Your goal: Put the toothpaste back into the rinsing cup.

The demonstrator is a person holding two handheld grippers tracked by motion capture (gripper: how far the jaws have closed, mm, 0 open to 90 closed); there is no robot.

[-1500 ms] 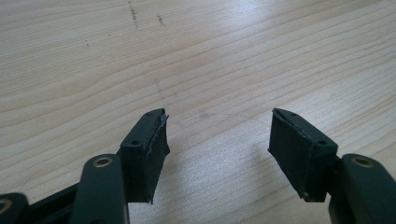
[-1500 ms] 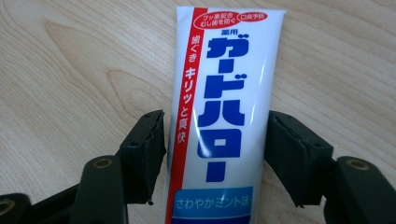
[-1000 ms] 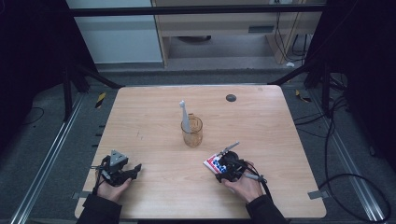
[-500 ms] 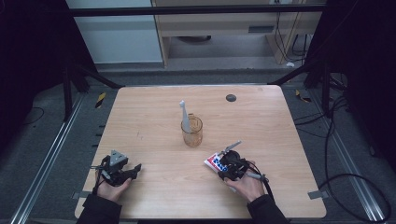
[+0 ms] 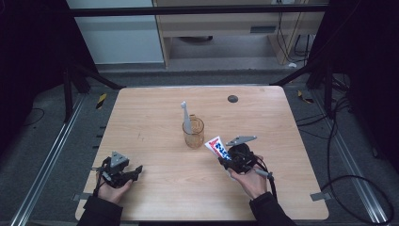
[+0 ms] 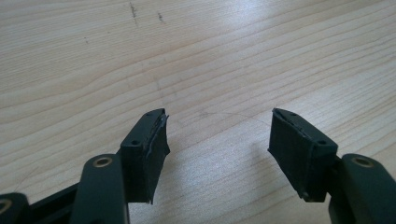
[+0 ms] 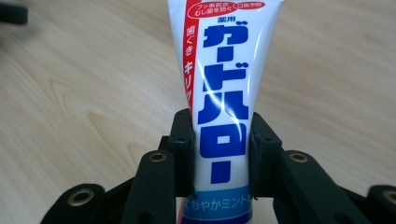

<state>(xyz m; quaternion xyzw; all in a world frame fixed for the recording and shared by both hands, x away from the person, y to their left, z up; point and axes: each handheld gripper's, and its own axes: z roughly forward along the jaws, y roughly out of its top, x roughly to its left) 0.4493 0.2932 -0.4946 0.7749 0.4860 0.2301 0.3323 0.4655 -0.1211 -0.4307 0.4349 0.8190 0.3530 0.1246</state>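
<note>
Right gripper [image 5: 225,157] has just been closing and is now pinching the toothpaste tube [image 5: 216,147] across its lower body, tube lifting off the worktop [image 5: 291,188] where a second ago it was lying flat, near the front edge right of middle. Grasp looking secure, so carrying it to the amber cup [image 5: 194,133] holding the toothbrush [image 5: 186,117] is likely coming next. Left gripper [image 5: 136,170] resting spread and empty near the front-left corner

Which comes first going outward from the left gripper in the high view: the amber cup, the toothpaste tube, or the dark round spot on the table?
From the left gripper:
1. Amber cup, mid-table.
2. Toothpaste tube, clamped in the right gripper.
3. Dark round spot, by the far edge.
</note>
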